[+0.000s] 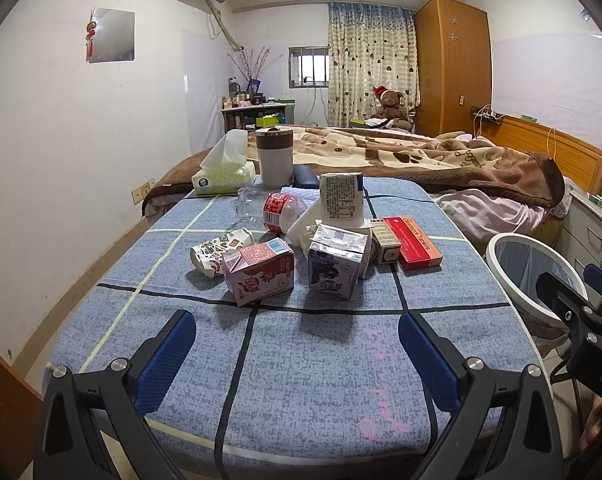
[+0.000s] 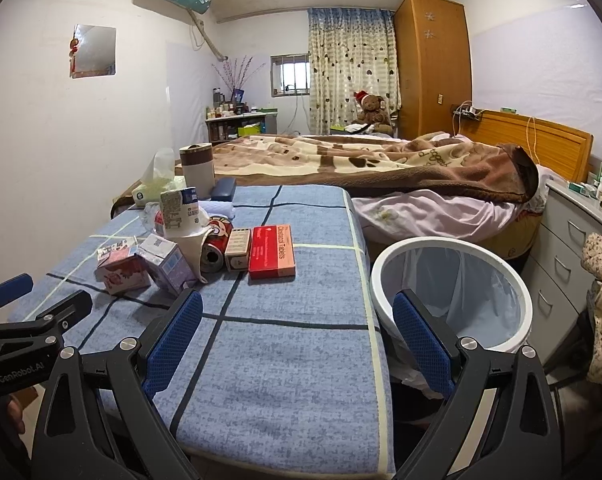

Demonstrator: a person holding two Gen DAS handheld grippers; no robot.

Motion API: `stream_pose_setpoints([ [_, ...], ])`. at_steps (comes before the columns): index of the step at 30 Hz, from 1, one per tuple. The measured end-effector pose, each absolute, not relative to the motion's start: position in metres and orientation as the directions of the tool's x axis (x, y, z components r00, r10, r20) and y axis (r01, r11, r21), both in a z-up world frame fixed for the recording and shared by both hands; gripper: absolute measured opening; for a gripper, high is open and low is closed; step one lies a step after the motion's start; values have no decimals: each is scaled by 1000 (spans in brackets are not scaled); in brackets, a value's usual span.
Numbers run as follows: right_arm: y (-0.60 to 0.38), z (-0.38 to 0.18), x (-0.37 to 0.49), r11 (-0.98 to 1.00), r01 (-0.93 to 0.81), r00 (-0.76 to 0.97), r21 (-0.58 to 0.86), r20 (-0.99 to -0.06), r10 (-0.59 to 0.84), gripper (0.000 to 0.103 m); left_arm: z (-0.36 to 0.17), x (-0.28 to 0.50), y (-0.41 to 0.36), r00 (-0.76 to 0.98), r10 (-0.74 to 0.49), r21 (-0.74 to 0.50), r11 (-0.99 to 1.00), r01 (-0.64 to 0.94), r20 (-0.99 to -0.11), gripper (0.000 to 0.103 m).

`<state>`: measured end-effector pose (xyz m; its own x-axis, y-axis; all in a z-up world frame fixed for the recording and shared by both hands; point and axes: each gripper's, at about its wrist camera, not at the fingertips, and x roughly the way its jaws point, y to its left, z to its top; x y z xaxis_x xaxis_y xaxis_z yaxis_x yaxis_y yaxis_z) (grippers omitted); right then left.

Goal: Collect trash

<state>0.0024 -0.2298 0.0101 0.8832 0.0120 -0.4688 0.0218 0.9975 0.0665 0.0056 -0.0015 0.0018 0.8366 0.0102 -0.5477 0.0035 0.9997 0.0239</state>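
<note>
Both claws stand wide and empty over the near end of the tabletop (image 1: 301, 380). The trash heap lies straight ahead of the left claw (image 1: 297, 356), its nearest piece the pink drink carton (image 1: 259, 276), long axis crosswise. From the right claw (image 2: 297, 344) the heap sits ahead-left, the lined bin (image 2: 453, 292) just off the right edge (open cloth between, nothing to snag)
</note>
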Motion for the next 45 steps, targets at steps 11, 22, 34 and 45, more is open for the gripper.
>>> stream_pose_setpoints([
  [11, -231, 11, 2, 997, 23, 883, 68, -469, 12, 98, 2, 6, 2, 839, 17, 22, 1000, -7, -544, 103],
  [22, -233, 11, 2, 997, 26, 884, 68, -467, 9, 98, 3, 6, 3, 842, 19, 26, 1000, -6, -540, 103],
  [34, -235, 12, 2, 997, 28, 883, 67, -469, 6, 98, 4, 6, 3, 840, 24, 27, 1000, -11, -542, 103],
  [45, -235, 13, 2, 998, 28, 883, 64, -469, 6, 98, 4, 6, 4, 840, 26, 26, 1000, -15, -542, 103],
])
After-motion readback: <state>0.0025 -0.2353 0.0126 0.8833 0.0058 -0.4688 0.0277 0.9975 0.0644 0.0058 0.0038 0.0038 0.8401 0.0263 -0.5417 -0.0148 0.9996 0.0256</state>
